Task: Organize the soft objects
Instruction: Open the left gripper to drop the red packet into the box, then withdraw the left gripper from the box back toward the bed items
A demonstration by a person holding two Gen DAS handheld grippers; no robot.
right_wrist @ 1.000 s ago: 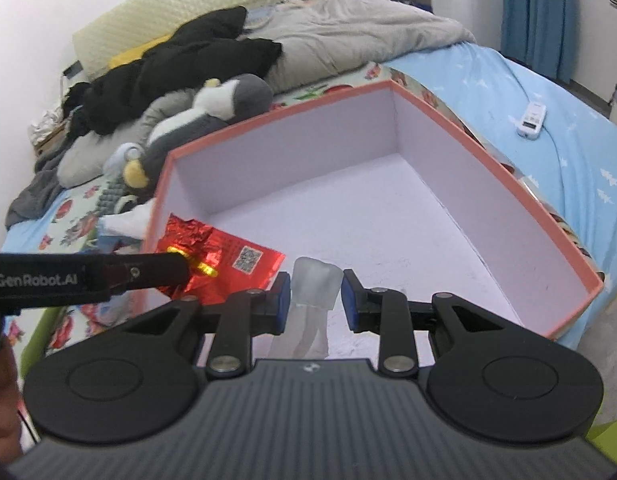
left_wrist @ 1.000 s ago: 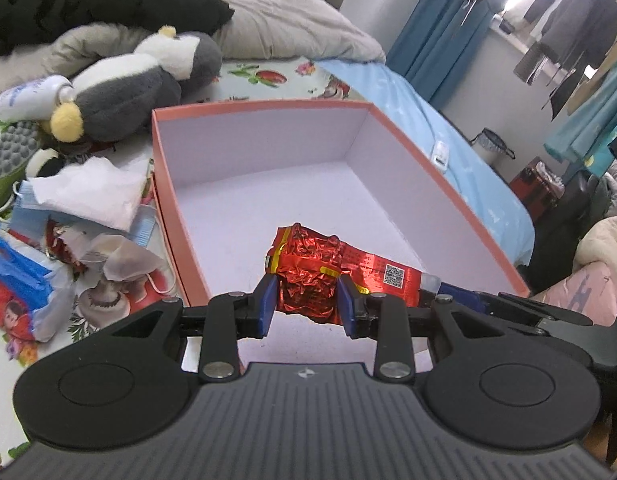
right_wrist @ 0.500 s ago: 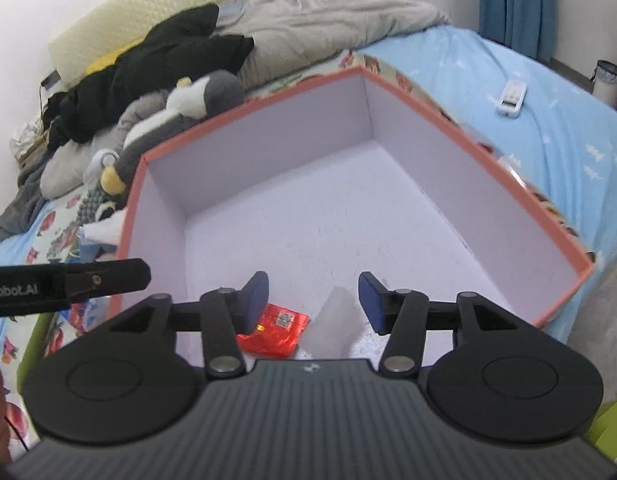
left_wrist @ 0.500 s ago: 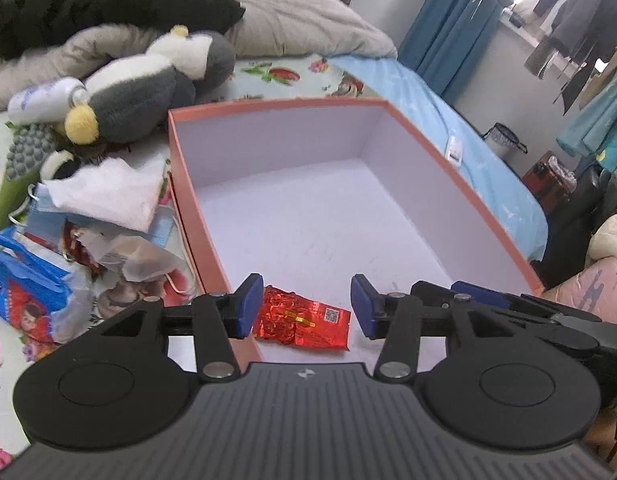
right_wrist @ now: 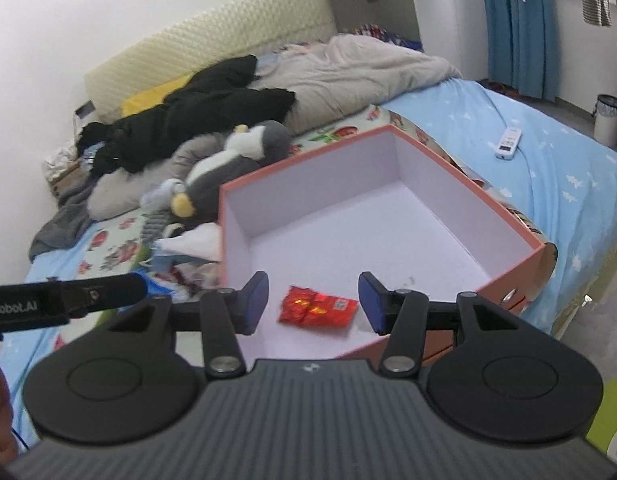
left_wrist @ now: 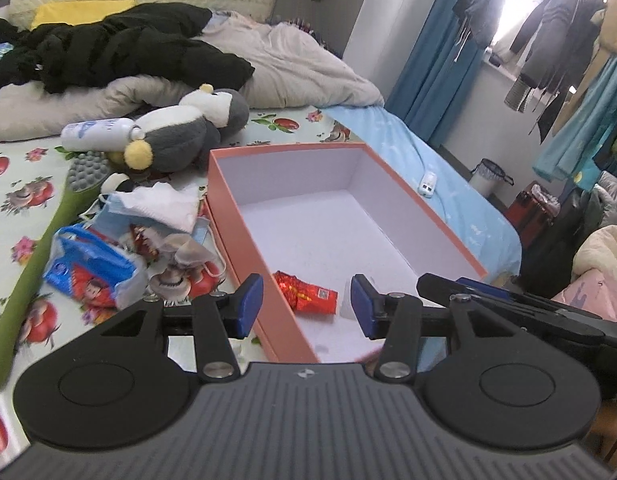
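Both tools, the left tool [left_wrist: 306,306] and right tool [right_wrist: 313,306], are hanging spread and empty over the box [right_wrist: 504,216], where the red wrapper [right_wrist: 317,312] is lying at 6 o'clock, so the next move is probably reaching toward the pile [left_wrist: 156,224] at 9 o'clock.

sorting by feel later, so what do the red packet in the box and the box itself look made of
Crinkled red snack packet: probably metallised plastic film or foil, glossy, since its creases catch bright glints. Orange-walled open box: looks like rigid cardboard, matte, with a pale lining, straight thin walls and sharp corners.
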